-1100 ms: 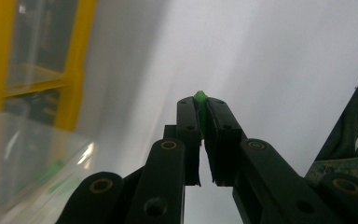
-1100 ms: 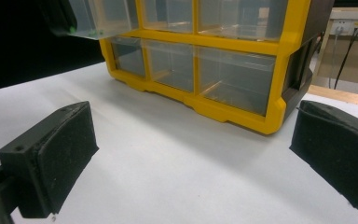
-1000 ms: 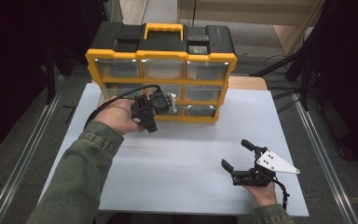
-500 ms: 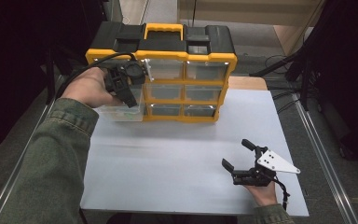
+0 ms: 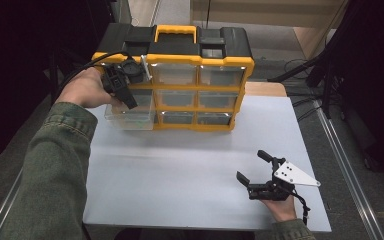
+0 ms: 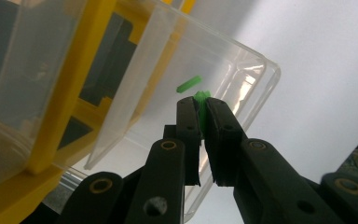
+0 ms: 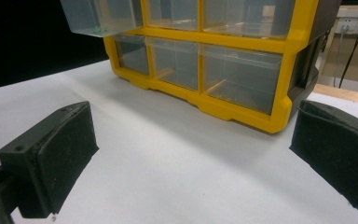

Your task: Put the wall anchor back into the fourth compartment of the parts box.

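Dark surroundings are framing a white counter (image 5: 190, 170), its near and middle stretch lying bare between the two hands, giving wide room to move. Metal rails are running along both long sides of the counter.

Yellow-and-black organiser (image 5: 180, 75) is standing upright at the far edge, clear drawers facing the person. One clear drawer (image 5: 130, 117) at the left column is sticking out, pulled partway from its slot; in the left claw view its open top and rounded corner (image 6: 261, 74) are lying just beyond the jaw tips.

Left sleeve and hand are reaching in from the lower left, raised to the organiser's upper left corner. Left claw (image 5: 126, 95) is pointing down over the open drawer, jaws pressed together on a small green piece (image 6: 201, 100). A second green piece (image 6: 189, 84) is lying inside the drawer, just beside the tips.

Right claw (image 5: 252, 167) is resting low near the counter's right front, well apart from the organiser, jaws spread wide with nothing between them.
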